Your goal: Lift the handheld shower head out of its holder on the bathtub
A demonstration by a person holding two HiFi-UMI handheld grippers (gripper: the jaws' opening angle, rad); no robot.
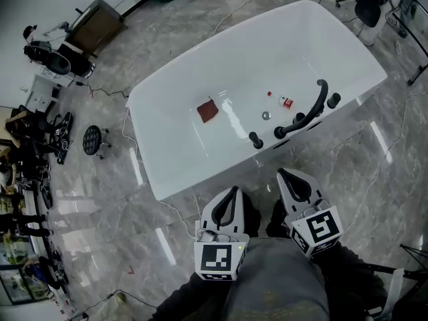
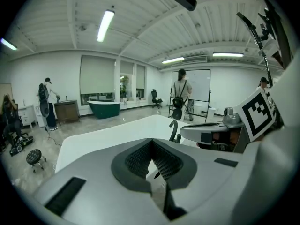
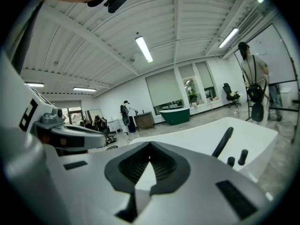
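A white freestanding bathtub (image 1: 144, 149) stands slantwise on a grey marbled floor (image 1: 93, 206), and the long black handheld shower head (image 1: 315, 105) rests in its holder on the tub's near right rim, its curved body rising over the edge and nothing touching it. Along that same rim stand short black cylindrical knobs (image 1: 256, 140), one to the left of the shower head and another at its right end. Inside the tub lie a small reddish-brown square cloth (image 1: 208, 111) towards the left, a round metal drain (image 1: 266, 116) near the middle and a small bottle with a red label (image 1: 283, 101) just beyond the drain. Both grippers are held low on the near side of the tub, well apart from the shower head. The left gripper (image 1: 233, 192) has its jaws brought together at the tips with nothing between them, as its own view shows (image 2: 151, 141); past them the shower head (image 2: 173, 129) shows as a black hook over the white rim. The right gripper (image 1: 283, 174) sits just right of the left one and a little nearer the tub, and its jaws are likewise closed and empty (image 3: 150, 146), with the shower head (image 3: 223, 141) standing slanted to their right beside two of the knobs. A black round stool (image 1: 92, 140) stands on the floor to the left of the tub, and a dark green bathtub (image 3: 175, 114) sits at the far wall.
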